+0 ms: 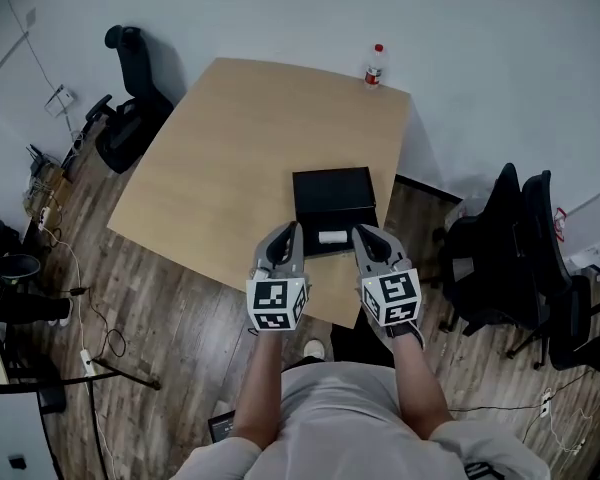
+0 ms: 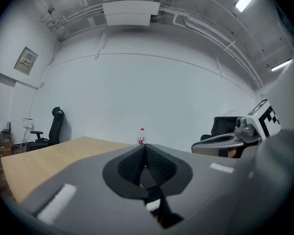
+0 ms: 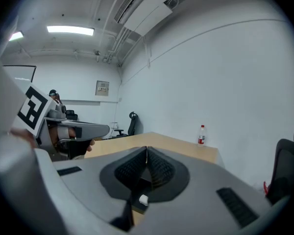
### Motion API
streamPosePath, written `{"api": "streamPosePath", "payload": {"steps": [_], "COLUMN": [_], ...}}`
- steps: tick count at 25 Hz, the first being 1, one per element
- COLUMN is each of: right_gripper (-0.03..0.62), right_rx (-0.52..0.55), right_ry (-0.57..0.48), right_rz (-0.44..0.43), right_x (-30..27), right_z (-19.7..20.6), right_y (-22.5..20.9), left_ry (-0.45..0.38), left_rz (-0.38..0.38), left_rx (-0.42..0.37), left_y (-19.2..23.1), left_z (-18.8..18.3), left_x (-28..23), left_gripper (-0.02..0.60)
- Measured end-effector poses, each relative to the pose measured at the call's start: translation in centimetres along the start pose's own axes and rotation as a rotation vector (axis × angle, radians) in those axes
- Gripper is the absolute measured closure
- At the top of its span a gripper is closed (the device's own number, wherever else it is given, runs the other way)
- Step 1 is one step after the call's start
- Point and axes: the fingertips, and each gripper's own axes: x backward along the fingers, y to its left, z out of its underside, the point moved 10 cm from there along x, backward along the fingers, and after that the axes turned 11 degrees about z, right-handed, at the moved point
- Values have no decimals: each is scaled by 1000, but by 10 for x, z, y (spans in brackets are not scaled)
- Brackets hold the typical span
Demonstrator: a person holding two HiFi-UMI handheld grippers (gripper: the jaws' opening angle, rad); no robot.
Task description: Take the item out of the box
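I see white cylinder (image 1: pixel 332 236) lying in near half of open black box (image 1: pixel 298 200), long axis 9-to-3 o'clock. Left gripper (image 1: pixel 289 232) and right gripper (image 1: pixel 361 234) both pinched closed, empty. Bottle (image 1: pixel 376 66) at box's 1 o'clock, red label unreadable.

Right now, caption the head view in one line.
Left claw and right claw, both shut, hover by black box and white item on table.

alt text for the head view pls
From above: a person holds the left gripper and right gripper at the near end of a black box on a wooden table, flanking a small white item there. A bottle stands at the table's far edge.
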Motion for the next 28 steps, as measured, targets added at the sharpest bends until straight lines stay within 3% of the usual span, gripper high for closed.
{"api": "streamPosePath", "payload": {"steps": [13,28], "right_gripper": [579,578], "right_rx": [101,370], "right_ry": [219,455], "right_rz": [-121,-354], "right_x": [-76,-146], "right_z": [45,97], "right_y": [-14,-15], "left_ry": [106,170], "left_rz": [-16,-7], "left_rx": [65,88], "left_y": [30,65], "left_z": [51,71], "left_x": [-55,-89], "left_gripper": [572,572]}}
